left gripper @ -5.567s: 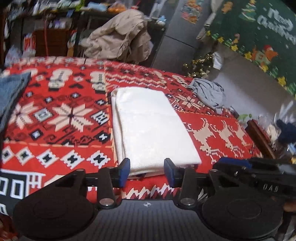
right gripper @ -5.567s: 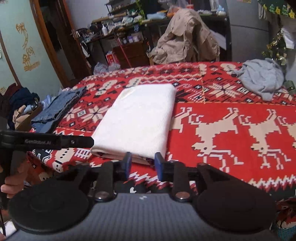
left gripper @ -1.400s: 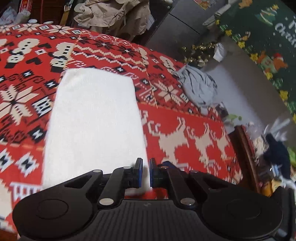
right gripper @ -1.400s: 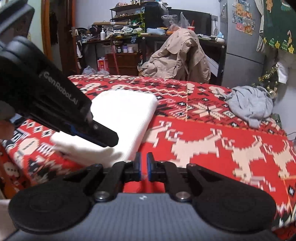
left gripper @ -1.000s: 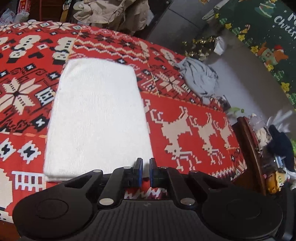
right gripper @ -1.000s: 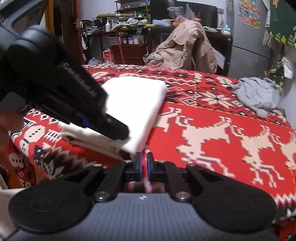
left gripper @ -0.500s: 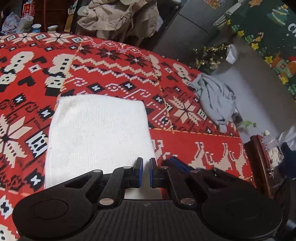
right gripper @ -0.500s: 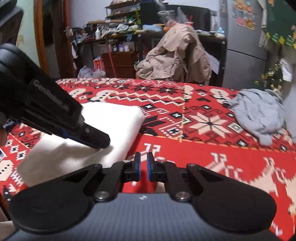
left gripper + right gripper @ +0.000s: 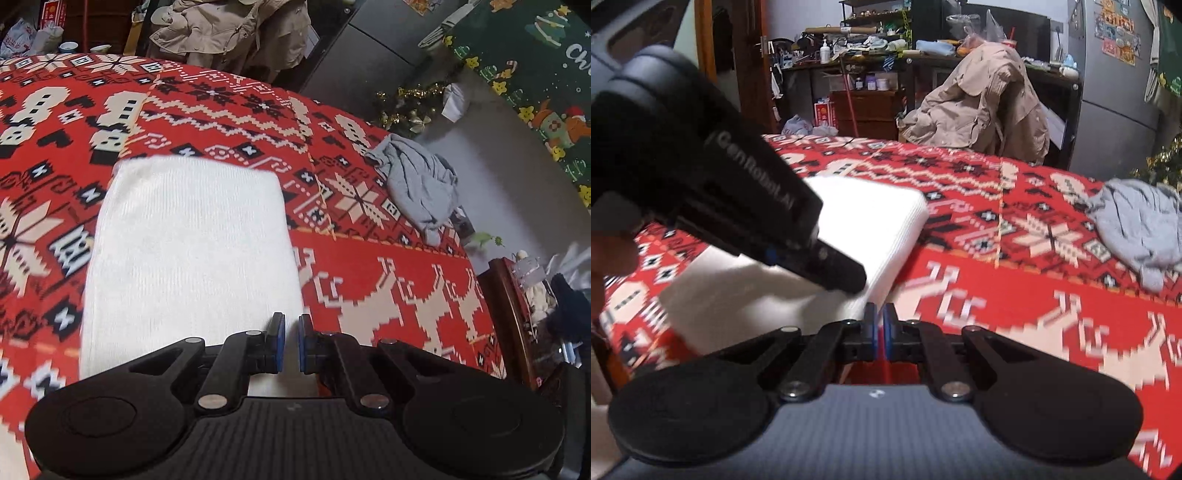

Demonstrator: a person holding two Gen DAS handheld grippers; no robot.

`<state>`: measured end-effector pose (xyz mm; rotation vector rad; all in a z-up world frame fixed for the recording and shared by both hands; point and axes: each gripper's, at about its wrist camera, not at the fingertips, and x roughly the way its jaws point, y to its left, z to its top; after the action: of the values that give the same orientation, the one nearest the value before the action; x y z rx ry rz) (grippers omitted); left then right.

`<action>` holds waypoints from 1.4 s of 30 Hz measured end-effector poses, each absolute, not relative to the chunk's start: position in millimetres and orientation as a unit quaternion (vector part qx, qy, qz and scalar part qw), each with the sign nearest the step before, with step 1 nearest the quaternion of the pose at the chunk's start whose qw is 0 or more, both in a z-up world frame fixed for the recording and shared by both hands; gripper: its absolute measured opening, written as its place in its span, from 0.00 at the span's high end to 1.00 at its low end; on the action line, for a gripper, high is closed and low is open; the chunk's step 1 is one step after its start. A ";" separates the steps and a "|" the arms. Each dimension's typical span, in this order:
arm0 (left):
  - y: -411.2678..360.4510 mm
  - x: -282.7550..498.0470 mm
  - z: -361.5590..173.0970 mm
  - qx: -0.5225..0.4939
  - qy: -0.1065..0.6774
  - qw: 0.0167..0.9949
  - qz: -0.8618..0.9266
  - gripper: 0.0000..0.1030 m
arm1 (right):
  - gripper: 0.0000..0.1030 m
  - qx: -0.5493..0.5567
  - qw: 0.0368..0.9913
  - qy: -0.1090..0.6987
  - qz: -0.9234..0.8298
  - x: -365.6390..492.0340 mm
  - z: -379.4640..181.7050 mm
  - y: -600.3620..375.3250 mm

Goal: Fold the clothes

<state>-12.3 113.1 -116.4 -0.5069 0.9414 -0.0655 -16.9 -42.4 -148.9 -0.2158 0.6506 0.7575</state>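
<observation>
- Where lettering can be read, the right wrist view gives the most: the black body of the left gripper (image 9: 846, 277) carries the raised mark "GenRobot.AI" along its side, and the left wrist view shows only "Ch" in white on a green Christmas hanging (image 9: 535, 70).
- The white folded garment (image 9: 188, 258) lies flat on the red patterned blanket (image 9: 388, 280), toward its left part.
- The left gripper (image 9: 290, 341) has its blue pads nearly together with a thin gap, over the garment's near right edge; whether cloth is pinched between them cannot be told.
- The right gripper (image 9: 879, 334) has its jaws almost pressed together, just off the garment's near corner, with red blanket showing in the slit.
- Only the right wrist view shows the left gripper's tip resting on the garment, part of a hand (image 9: 605, 266) behind it, and cluttered shelves beyond.
- Both views show a crumpled grey garment (image 9: 421, 184) well apart to the right and a beige jacket (image 9: 979, 107) behind the blanket.
</observation>
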 end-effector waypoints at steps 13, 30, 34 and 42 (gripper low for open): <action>104.1 -53.5 -108.8 -0.226 0.464 0.856 -0.046 0.94 | 0.93 -0.075 0.870 0.327 0.362 -66.6 -142.6 -84.8; 137.1 56.9 -113.5 -0.227 0.439 0.869 -0.009 0.94 | 0.93 -0.066 0.886 0.306 0.343 58.1 -140.0 -32.1; 136.4 46.1 -117.3 -0.240 0.437 0.867 -0.014 0.94 | 0.93 -0.067 0.879 0.315 0.351 65.7 -147.9 -19.9; 119.6 9.5 -116.0 -0.227 0.443 0.867 -0.023 0.94 | 0.94 -0.082 0.872 0.318 0.362 18.5 -149.8 -37.1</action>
<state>9.5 119.6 -116.0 -0.4744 0.9271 -0.0480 18.5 -37.1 -149.8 -0.1715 0.6643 0.7572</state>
